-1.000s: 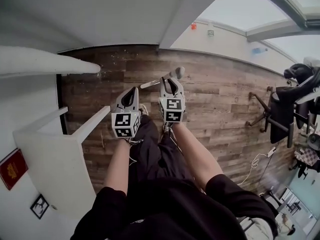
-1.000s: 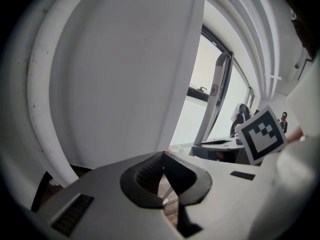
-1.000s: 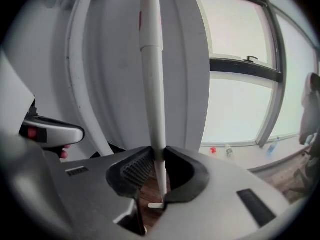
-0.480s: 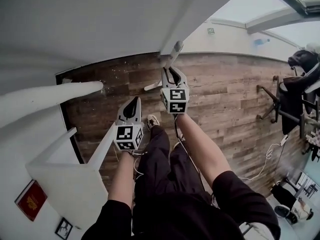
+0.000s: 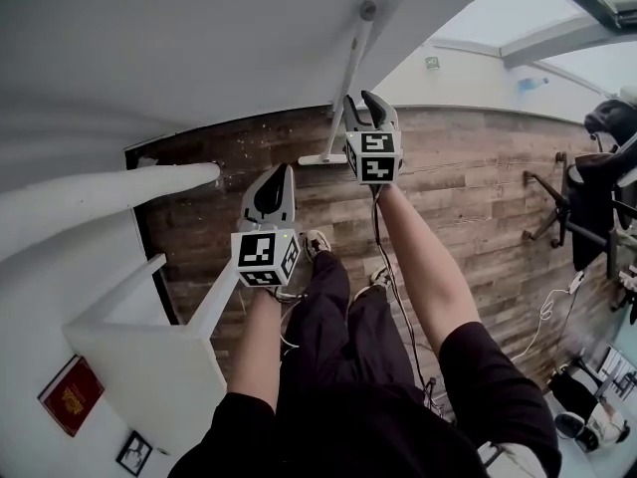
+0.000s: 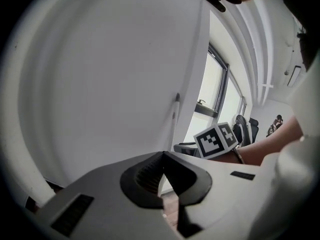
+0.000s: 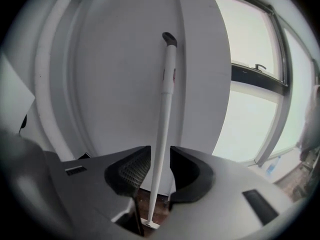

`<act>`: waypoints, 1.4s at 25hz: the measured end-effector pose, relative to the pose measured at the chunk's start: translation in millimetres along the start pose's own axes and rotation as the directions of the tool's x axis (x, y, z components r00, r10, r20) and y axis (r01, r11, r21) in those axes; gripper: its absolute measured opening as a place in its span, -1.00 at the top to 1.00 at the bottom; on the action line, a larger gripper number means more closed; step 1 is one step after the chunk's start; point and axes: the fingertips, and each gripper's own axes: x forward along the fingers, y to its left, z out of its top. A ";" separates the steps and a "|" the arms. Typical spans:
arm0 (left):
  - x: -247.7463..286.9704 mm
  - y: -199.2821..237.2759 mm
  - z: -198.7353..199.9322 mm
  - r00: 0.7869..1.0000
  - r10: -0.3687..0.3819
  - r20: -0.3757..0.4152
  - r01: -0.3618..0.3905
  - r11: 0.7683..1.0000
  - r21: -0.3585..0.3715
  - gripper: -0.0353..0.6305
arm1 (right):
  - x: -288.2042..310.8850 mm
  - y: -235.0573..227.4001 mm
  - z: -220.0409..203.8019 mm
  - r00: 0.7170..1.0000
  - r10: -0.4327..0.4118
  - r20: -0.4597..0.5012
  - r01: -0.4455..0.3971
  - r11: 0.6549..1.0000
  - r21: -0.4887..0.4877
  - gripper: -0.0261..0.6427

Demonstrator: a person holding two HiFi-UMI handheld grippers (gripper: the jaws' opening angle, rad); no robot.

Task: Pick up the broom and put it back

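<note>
Now the put-back step looks all but done: the broom (image 5: 350,78) stands upright, leaning on the white wall (image 5: 199,48) with its head on the wood floor (image 5: 458,187). The right gripper (image 5: 365,103) has just been opening; its jaws stand apart with the handle between them, pads seemingly clear of it. The left gripper (image 5: 282,172) is closed on nothing. Next the right should probably back straight off without nudging the handle. Small red marks on the handle are unreadable.

Wood-plank floor (image 5: 478,197), white wall (image 5: 149,58), bright windows (image 7: 255,109), black office chair (image 5: 609,167).
</note>
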 end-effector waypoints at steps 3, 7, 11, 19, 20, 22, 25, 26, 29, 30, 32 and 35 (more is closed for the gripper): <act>-0.9 -16.6 14.8 1.000 -0.012 0.014 0.012 1.000 0.026 0.89 | -27.7 -4.2 11.4 1.000 0.003 0.025 -0.003 1.000 -0.024 0.57; -13.6 -38.9 21.9 1.000 -0.011 0.020 0.011 0.999 0.044 0.89 | -87.0 9.4 19.4 0.997 0.034 0.065 -0.029 0.997 -0.073 0.77; -31.0 -62.9 28.1 1.000 0.009 0.026 -0.010 0.999 0.045 0.89 | -157.0 30.5 38.3 0.987 0.090 0.134 -0.077 0.992 -0.098 0.85; -78.5 -155.7 56.1 0.997 -0.030 0.075 0.024 0.996 0.091 0.89 | -303.5 13.3 93.2 0.958 0.068 0.279 -0.041 0.994 -0.101 0.86; -85.5 -167.7 60.5 0.996 -0.040 0.081 0.032 0.995 0.098 0.89 | -319.7 7.6 98.6 0.954 0.054 0.295 -0.031 0.996 -0.083 0.86; -98.0 -189.8 67.4 0.994 -0.049 0.099 0.040 0.995 0.094 0.89 | -348.6 -2.5 107.5 0.951 0.036 0.309 -0.016 0.998 -0.068 0.86; -117.6 -216.1 76.2 0.991 -0.047 0.127 0.035 0.995 0.099 0.89 | -383.7 -12.4 108.4 0.947 0.036 0.320 -0.005 0.995 -0.096 0.86; -122.1 -226.7 81.6 0.989 -0.056 0.138 0.040 0.992 0.117 0.89 | -394.1 -17.4 109.1 0.944 0.033 0.327 0.002 0.994 -0.106 0.86; -136.3 -264.8 96.0 0.979 -0.104 0.173 0.073 0.982 0.174 0.89 | -428.5 -29.6 111.5 0.936 0.025 0.352 0.019 0.992 -0.123 0.86; -141.8 -275.1 98.7 0.976 -0.117 0.182 0.083 0.979 0.187 0.89 | -438.7 -28.9 112.2 0.932 0.033 0.362 0.016 0.991 -0.131 0.86; -151.2 -291.1 101.5 0.971 -0.141 0.193 0.100 0.973 0.206 0.89 | -455.3 -22.1 116.6 0.923 0.054 0.382 0.005 0.989 -0.151 0.86; -158.6 -308.4 104.0 0.967 -0.159 0.200 0.114 0.970 0.216 0.89 | -471.8 -14.7 122.0 0.919 0.075 0.388 -0.005 0.984 -0.179 0.86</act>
